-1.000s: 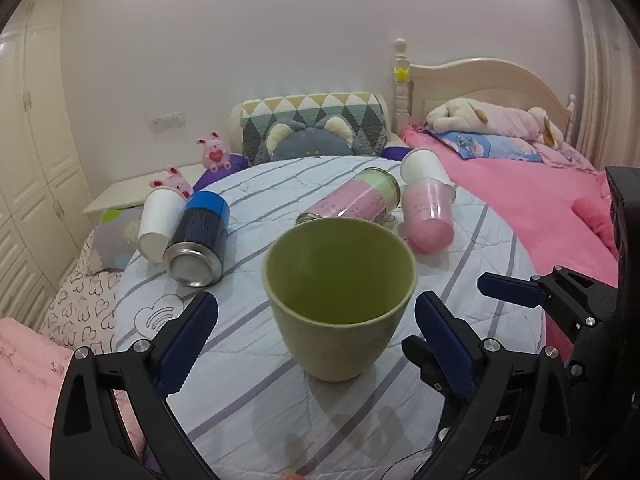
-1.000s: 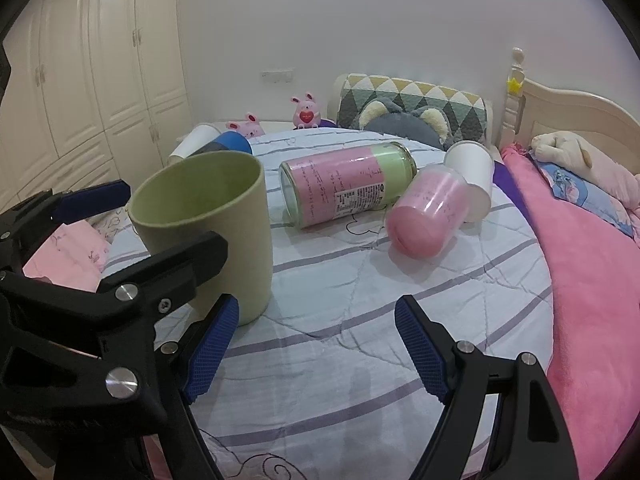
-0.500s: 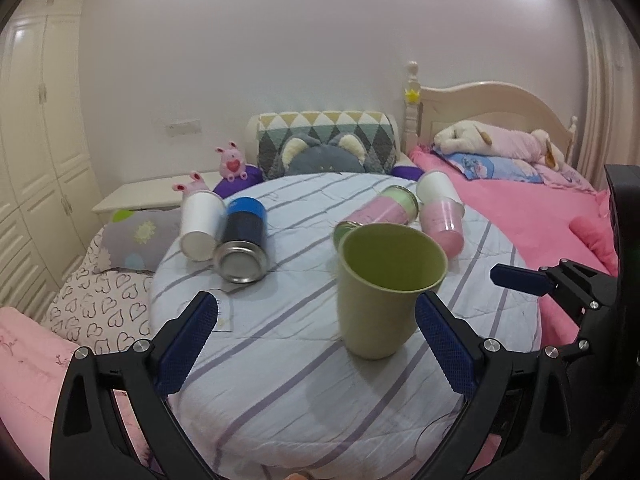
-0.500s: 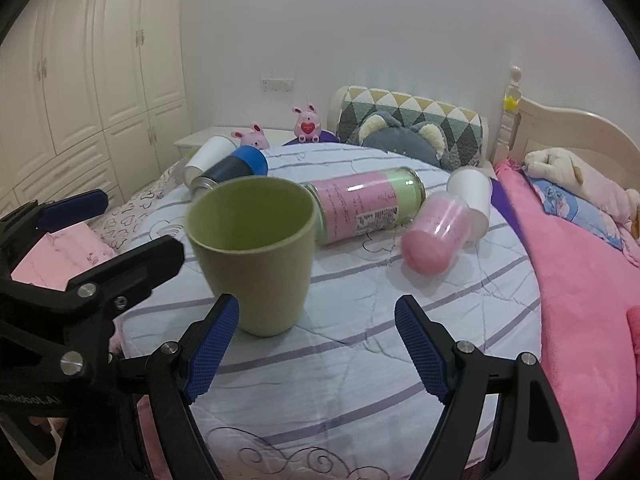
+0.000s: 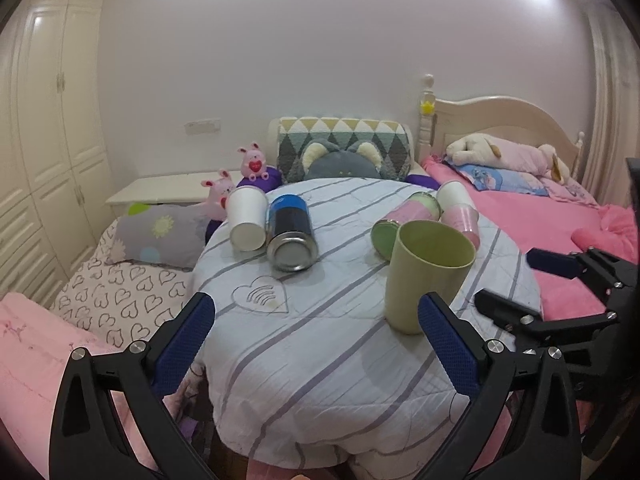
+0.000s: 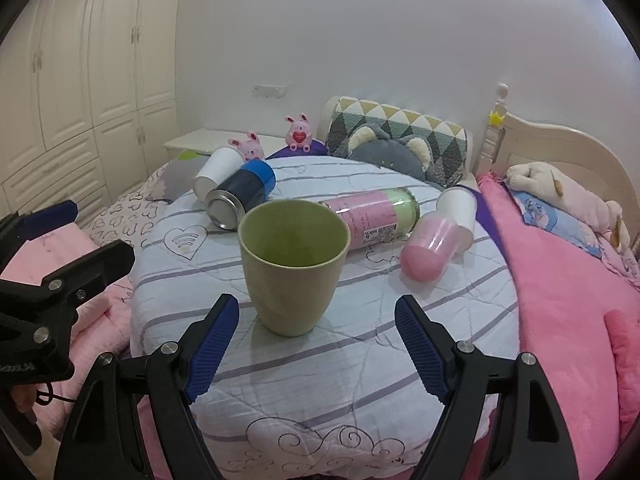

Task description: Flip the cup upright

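- Green cup stands upright on the striped round table, mouth up, at the centre of our right wrist view and right of centre in our left one.
- Our right gripper has its jaws spread wide below the cup, touching nothing.
- Our left gripper is likewise spread and empty at the bottom of its frame.
- Behind the cup we see a pink-and-green can lying on its side, with a pink cup and a white cup tipped over to its right.
- In the upper left lie a blue can and another white cup, side by side.
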`<action>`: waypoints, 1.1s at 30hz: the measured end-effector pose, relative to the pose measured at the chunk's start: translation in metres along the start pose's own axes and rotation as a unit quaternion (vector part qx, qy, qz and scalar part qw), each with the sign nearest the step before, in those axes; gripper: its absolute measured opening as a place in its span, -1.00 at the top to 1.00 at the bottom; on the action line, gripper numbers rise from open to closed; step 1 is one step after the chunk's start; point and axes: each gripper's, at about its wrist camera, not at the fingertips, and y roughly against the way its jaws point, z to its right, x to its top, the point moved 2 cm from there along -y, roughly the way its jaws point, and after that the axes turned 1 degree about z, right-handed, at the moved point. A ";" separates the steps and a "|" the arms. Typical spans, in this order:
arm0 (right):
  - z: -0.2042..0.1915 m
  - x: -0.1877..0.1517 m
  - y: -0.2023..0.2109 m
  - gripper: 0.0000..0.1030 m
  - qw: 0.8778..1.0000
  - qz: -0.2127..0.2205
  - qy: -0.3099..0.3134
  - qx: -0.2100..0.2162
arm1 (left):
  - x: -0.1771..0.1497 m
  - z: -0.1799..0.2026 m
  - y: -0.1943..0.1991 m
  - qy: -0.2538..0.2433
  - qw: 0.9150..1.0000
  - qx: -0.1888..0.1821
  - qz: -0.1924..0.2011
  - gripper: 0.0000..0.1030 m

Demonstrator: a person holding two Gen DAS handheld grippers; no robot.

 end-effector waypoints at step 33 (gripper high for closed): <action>0.017 0.002 0.044 -0.59 0.991 0.089 -0.092 -0.033 | 0.007 0.019 0.008 0.006 1.000 0.026 -0.009 -0.99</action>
